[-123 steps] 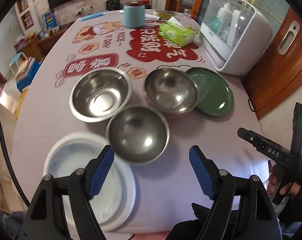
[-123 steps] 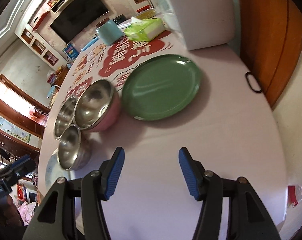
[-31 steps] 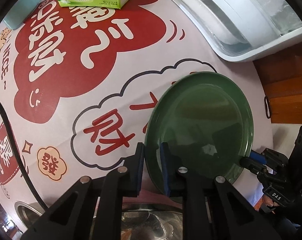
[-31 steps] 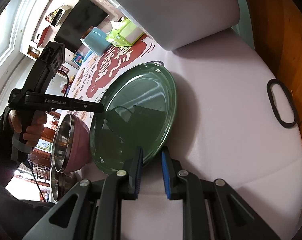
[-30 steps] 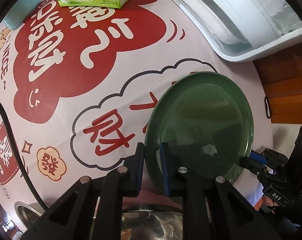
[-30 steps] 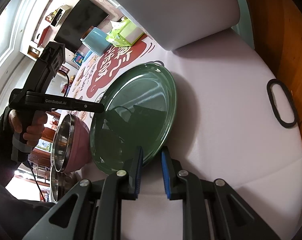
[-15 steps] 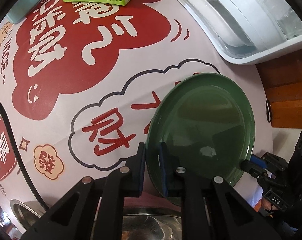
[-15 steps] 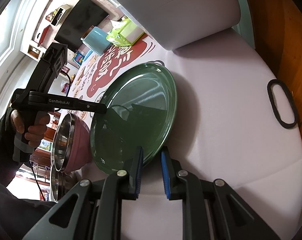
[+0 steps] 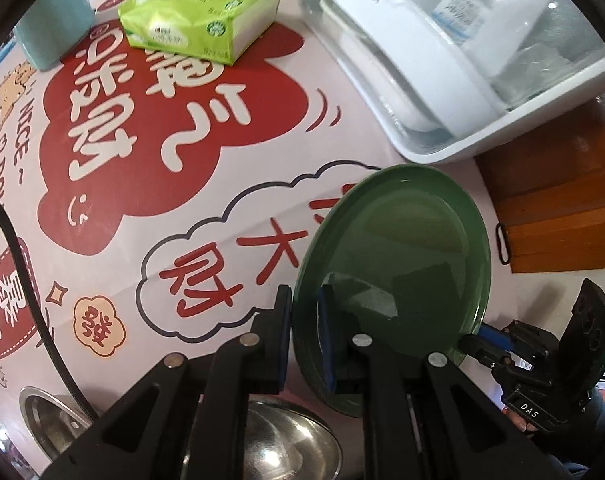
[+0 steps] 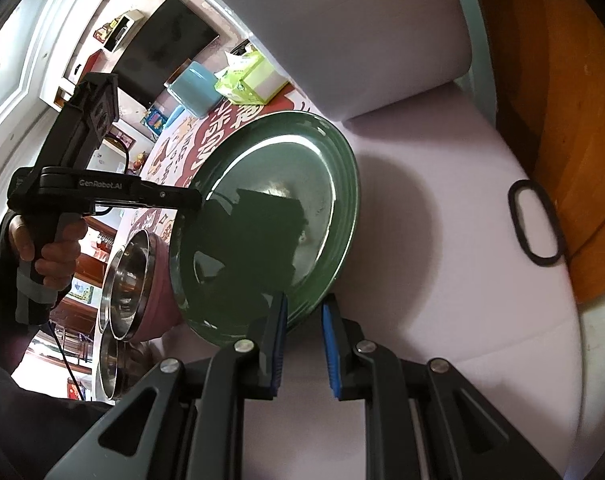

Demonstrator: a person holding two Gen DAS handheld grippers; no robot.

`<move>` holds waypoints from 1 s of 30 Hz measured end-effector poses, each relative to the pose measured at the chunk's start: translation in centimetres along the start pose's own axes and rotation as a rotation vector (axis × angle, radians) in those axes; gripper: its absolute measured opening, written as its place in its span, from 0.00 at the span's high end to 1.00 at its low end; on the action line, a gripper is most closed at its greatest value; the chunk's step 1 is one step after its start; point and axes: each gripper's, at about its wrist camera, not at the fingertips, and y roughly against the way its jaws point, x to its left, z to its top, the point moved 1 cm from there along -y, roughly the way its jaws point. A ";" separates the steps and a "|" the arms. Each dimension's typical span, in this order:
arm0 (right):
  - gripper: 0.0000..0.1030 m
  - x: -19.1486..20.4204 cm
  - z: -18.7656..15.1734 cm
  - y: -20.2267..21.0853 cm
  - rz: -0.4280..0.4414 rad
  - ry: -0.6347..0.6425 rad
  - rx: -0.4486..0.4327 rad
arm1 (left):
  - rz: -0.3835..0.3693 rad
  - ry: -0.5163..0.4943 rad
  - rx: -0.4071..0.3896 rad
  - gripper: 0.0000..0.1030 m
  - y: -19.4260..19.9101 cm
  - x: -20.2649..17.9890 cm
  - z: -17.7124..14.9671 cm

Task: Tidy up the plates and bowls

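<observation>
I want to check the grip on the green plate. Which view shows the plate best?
The left wrist view: the green plate shows whole, both grippers on its rim. The right wrist view shows it edge-on, partly hidden.

Green plate (image 10: 302, 184) tilted up off pale tablecloth (image 10: 442, 280), near rim pinched between right gripper (image 10: 304, 340) blue pads. Left gripper (image 10: 190, 200) clamped on far rim. Pink-skinned steel bowl (image 10: 142, 284) just beside plate, second steel bowl (image 10: 110, 364) below it.
</observation>
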 end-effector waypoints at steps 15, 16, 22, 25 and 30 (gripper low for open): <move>0.84 0.2 -0.8 2.9 0.036 0.024 -0.042 | 0.028 0.004 -0.062 0.89 4.2 -1.9 -2.5; 0.84 0.3 -0.8 3.2 0.041 0.028 -0.044 | 0.030 0.008 -0.066 0.89 4.4 -2.0 -2.7; 0.84 1.5 -1.3 4.4 0.062 0.074 -0.051 | 0.038 0.049 -0.101 0.89 6.3 -2.1 -5.2; 0.84 2.2 -1.6 4.8 0.068 0.097 -0.048 | 0.035 0.070 -0.119 0.89 7.3 -2.1 -6.6; 0.84 3.3 -2.0 5.4 0.085 0.138 -0.046 | 0.041 0.107 -0.150 0.89 8.8 -1.9 -9.1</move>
